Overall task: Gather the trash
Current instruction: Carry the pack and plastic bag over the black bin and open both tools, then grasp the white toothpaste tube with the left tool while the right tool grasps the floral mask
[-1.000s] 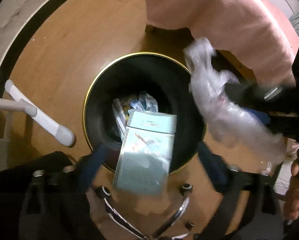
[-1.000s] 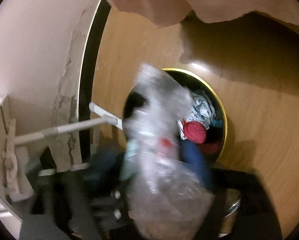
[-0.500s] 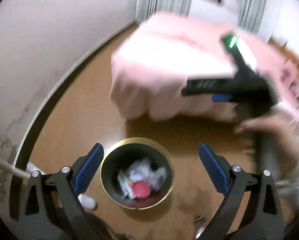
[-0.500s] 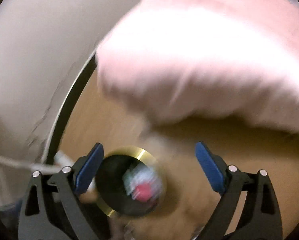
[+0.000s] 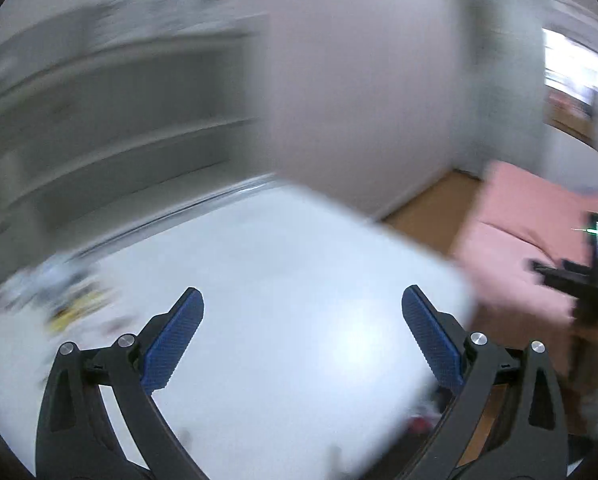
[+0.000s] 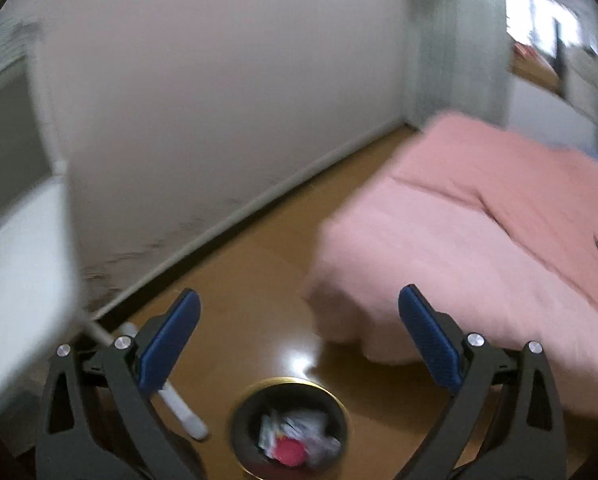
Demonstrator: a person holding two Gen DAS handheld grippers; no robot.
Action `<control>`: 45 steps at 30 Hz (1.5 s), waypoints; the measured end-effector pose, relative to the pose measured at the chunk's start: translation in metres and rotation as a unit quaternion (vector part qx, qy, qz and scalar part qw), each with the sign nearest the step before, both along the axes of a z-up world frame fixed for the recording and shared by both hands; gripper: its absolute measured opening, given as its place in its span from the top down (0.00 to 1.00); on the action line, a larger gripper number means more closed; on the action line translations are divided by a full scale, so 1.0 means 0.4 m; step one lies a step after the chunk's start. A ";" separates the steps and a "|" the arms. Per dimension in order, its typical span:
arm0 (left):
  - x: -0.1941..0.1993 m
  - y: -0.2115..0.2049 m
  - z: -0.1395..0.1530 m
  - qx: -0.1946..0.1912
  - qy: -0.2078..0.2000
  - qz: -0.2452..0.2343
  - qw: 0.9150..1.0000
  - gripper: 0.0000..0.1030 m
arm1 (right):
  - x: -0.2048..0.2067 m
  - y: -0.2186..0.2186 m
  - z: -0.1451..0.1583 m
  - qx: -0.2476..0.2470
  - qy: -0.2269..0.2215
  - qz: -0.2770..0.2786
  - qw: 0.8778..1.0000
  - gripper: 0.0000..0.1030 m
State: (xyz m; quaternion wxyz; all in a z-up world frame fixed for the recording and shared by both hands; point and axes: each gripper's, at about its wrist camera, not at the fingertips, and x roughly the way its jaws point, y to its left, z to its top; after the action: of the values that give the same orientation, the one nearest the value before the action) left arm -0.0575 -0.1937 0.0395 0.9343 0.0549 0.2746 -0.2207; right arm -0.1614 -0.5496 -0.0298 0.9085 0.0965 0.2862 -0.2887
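Both fisheye views are motion-blurred, dim at the bowed edges, with glare on the floor (image 6: 299, 360).

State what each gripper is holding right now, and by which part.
Nothing is held. The left gripper and the right gripper both stand open and empty; the trash lies in the bin.

Beyond my right gripper (image 6: 299, 336), bare floor (image 6: 259, 280) runs open between wall (image 6: 219, 100) and pink bed (image 6: 479, 232); the bin (image 6: 291, 428) stands on the floor below, a white table's (image 6: 23, 280) edge at left.

left wrist over white table (image 5: 299, 280), right wrist over bin (image 6: 291, 388)
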 end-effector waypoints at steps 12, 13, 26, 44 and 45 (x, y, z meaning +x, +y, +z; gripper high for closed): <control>0.094 0.463 -0.111 0.070 0.129 0.195 0.970 0.06 | 0.415 0.652 0.066 0.024 0.044 0.421 0.906 0.07; 0.096 0.471 -0.120 0.076 0.134 0.191 0.969 0.06 | 0.426 0.690 0.061 0.029 0.054 0.440 0.896 0.07; 0.286 0.477 -0.199 0.135 0.160 0.110 0.972 0.07 | 0.536 0.970 0.045 0.045 0.123 0.523 0.842 0.07; 0.256 0.513 -0.181 0.023 0.145 0.075 0.986 0.87 | 0.588 1.076 0.014 0.055 0.141 0.552 0.820 0.79; 0.247 0.520 -0.177 0.015 0.143 0.080 0.986 0.87 | 0.581 1.064 0.018 0.063 0.133 0.551 0.821 0.79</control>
State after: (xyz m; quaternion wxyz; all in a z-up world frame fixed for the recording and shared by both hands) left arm 0.0415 0.0145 -0.0312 0.8989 0.0145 0.4125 -0.1471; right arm 0.0712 -0.1238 -0.0224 0.8610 -0.0594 0.4278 0.2687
